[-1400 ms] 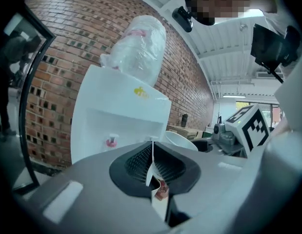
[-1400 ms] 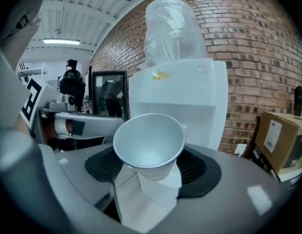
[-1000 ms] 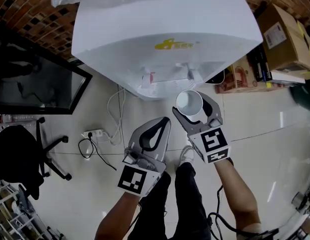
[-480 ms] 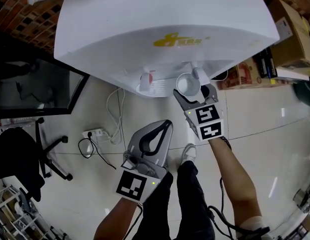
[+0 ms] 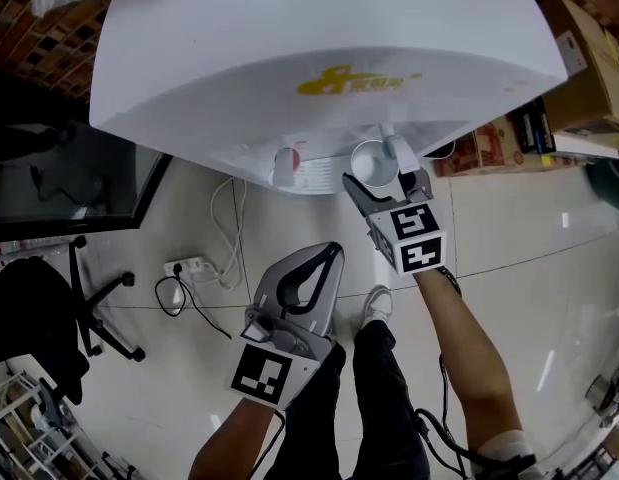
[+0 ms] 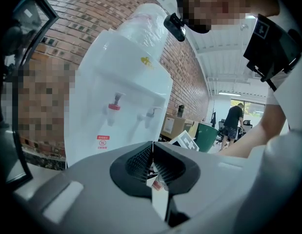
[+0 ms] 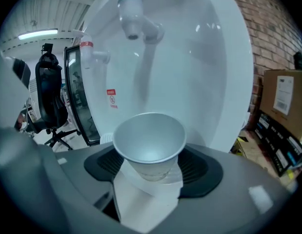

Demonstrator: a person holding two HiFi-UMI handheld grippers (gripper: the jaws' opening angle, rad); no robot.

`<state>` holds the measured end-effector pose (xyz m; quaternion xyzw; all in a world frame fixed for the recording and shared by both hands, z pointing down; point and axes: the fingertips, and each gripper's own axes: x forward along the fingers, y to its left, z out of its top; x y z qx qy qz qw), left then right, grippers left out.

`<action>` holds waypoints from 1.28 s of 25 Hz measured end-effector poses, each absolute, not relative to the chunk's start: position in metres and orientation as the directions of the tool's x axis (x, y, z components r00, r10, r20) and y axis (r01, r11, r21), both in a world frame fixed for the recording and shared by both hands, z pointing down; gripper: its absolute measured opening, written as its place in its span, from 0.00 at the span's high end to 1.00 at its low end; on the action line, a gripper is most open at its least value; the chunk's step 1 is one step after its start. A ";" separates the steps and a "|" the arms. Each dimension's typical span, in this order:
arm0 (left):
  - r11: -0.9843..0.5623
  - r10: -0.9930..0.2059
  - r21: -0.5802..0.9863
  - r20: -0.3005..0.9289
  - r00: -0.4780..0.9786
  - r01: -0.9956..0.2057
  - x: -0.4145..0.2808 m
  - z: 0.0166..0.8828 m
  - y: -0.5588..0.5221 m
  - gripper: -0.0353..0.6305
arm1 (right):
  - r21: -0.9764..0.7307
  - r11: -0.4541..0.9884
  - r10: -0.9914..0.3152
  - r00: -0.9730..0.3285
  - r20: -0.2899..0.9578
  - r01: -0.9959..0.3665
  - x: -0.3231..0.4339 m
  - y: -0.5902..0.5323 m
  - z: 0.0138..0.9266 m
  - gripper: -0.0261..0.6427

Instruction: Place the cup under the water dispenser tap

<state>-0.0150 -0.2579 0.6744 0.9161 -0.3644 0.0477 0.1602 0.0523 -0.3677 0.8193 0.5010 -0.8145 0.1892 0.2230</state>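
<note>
A white water dispenser (image 5: pixel 319 48) stands ahead, with a red tap (image 5: pixel 284 158) and a white tap (image 5: pixel 394 148) on its front. The silvery paper cup (image 5: pixel 369 158) sits upright between the pads of my right gripper (image 5: pixel 381 173); the jaws are opening slightly around it. In the right gripper view the cup (image 7: pixel 150 140) is just below the white tap (image 7: pixel 132 13), close to the dispenser's front. My left gripper (image 5: pixel 334 251) hangs lower and nearer to me, shut with nothing in it. From its own view both taps (image 6: pixel 115 105) show ahead.
A dark glass-fronted cabinet (image 5: pixel 59 178) stands left of the dispenser, with a black office chair (image 5: pixel 49 318) nearer. A power strip (image 5: pixel 189 266) and cables lie on the tiled floor. Cardboard boxes (image 5: pixel 579 68) are stacked at the right. Another person (image 6: pixel 233 123) stands far off.
My right gripper carried the cup forward and down until it sat under the white tap, then nearly stopped. The left gripper has hardly moved.
</note>
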 end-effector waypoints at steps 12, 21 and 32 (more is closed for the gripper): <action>-0.673 -0.654 0.262 0.225 0.722 -0.692 -0.018 0.682 -0.257 0.95 | -0.153 0.388 -0.720 -0.402 0.566 -0.909 0.063 -0.349 0.825 0.34; -0.673 -0.652 0.271 0.222 0.725 -0.688 -0.011 0.656 -0.244 0.95 | -0.151 0.393 -0.718 -0.405 0.567 -0.907 0.069 -0.301 0.783 0.34; -0.659 -0.695 0.241 0.168 0.699 -0.713 -0.017 0.556 -0.233 0.95 | -0.170 0.452 -0.762 -0.479 0.436 -0.875 0.043 -0.251 0.618 0.47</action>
